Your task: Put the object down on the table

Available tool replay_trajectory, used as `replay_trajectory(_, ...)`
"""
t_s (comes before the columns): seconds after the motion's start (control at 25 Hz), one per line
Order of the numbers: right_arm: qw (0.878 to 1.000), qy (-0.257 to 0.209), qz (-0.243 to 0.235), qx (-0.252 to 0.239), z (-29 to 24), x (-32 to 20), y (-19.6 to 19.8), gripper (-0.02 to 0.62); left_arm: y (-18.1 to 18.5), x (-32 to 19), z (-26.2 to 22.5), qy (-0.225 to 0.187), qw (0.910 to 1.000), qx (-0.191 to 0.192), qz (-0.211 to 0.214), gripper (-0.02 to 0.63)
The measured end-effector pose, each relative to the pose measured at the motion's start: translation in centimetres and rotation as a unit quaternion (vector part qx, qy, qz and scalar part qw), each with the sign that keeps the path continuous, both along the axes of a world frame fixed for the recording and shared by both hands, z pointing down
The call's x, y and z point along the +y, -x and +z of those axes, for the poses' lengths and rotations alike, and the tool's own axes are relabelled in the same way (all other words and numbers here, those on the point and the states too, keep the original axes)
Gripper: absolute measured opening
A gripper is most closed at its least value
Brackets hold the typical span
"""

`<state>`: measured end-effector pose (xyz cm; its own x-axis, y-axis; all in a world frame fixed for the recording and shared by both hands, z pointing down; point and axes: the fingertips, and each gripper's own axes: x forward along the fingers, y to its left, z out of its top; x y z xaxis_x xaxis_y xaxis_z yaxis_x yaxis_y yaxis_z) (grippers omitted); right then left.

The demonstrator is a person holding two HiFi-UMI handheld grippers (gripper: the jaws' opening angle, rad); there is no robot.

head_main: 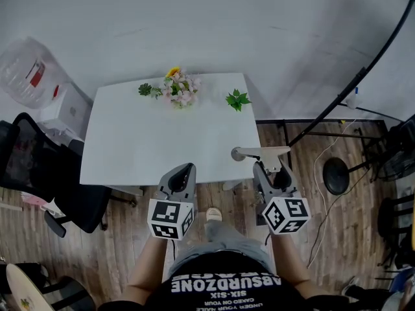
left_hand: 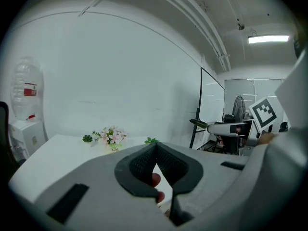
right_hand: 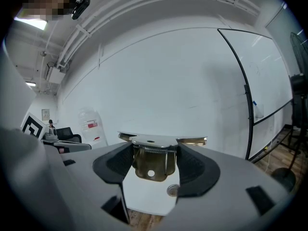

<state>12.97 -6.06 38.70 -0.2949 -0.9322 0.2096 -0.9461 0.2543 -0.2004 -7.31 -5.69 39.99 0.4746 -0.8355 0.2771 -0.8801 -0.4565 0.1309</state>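
A metal clip is gripped by the right hand-held gripper. The left hand-held gripper is held closed on nothing. The worktop is seen ahead of both.

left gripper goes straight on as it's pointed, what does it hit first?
Probably the green leaf sprig at the white table's far edge, dead ahead of the left gripper; depth unclear.
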Motion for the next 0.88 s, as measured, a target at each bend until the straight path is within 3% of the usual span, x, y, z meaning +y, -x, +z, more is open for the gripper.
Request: replay_trajectory(0.88, 0.999, 0.033, -0.004, 0.013, 3.4, -4.3, -1.8, 0.273, -2.2, -4.9, 1.8, 0.016, 0.9998, -0.004, 0.01, 0.006)
